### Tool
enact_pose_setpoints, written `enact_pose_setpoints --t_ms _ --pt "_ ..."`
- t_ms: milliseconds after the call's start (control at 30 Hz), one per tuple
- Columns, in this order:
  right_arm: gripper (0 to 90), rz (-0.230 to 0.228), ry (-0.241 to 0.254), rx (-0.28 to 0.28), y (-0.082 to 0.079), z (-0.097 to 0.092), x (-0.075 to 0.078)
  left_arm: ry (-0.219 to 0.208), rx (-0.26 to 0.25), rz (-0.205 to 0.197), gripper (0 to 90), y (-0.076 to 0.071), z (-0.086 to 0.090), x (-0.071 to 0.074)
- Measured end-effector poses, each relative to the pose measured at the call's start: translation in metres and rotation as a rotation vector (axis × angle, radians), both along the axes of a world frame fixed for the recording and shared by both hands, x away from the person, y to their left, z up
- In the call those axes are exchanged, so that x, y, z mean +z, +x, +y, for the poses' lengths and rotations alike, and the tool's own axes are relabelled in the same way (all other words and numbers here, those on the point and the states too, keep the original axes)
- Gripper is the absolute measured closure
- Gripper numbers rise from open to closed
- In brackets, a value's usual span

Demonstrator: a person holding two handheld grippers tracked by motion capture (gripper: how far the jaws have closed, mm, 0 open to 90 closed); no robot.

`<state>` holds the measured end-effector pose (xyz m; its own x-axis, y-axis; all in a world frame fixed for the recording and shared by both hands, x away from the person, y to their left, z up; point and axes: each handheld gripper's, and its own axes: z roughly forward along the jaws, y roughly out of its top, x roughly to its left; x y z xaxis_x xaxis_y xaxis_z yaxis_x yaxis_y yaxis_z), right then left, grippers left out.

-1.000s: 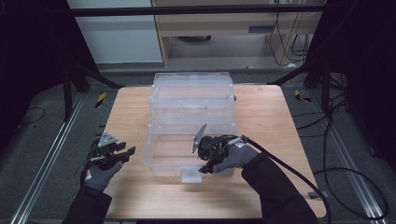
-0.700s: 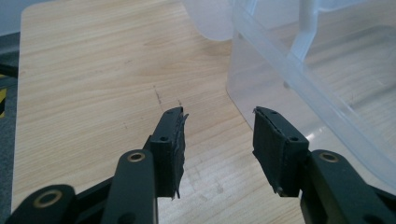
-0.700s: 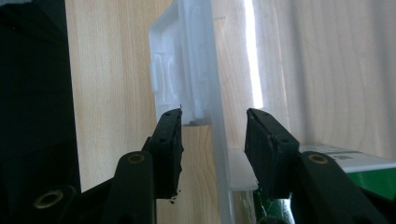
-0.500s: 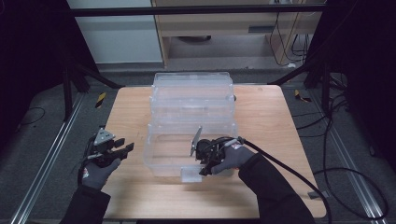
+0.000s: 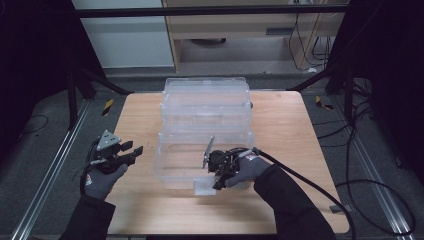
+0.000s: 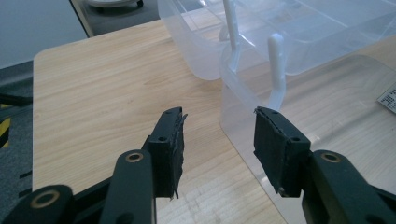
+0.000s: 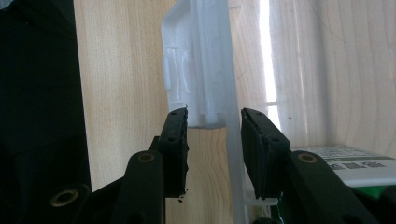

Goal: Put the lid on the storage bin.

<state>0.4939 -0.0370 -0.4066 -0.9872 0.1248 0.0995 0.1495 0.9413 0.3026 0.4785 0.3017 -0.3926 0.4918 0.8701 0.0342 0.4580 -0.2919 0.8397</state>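
While closing on the front latch (image 7: 205, 70) of the clear box (image 5: 200, 165), not yet clamped.
Right gripper (image 5: 216, 181) jaws just narrowing around it; left gripper (image 5: 131, 152) open, empty, beside box.

Clear plastic bin (image 5: 200, 160) sits upright near the counter's front edge, its white latch (image 7: 198, 70) flipped out from the front wall.

Print on the label (image 7: 359, 163) in the clear bin (image 5: 180, 165), too small to read.
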Motion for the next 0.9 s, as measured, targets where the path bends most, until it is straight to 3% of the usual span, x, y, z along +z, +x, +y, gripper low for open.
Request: enact_pose_setpoints --t_ms 367,533,733,900 --pt "62.8 0.003 -0.006 -0.007 0.000 0.000 0.000 0.005 -0.040 -0.042 50.5 0.013 -0.006 0.025" --pt "62.9 0.003 -0.005 -0.003 0.000 0.000 0.000 0.022 -0.082 -0.060 49.6 0.020 -0.008 0.037" --pt "62.9 0.004 -0.005 -0.002 0.000 0.000 0.000 0.032 -0.128 -0.055 49.1 0.031 -0.011 0.050" --pt "62.9 -0.001 -0.001 -0.002 -0.001 0.000 0.000 0.065 -0.168 -0.055 48.6 0.036 -0.017 0.060"
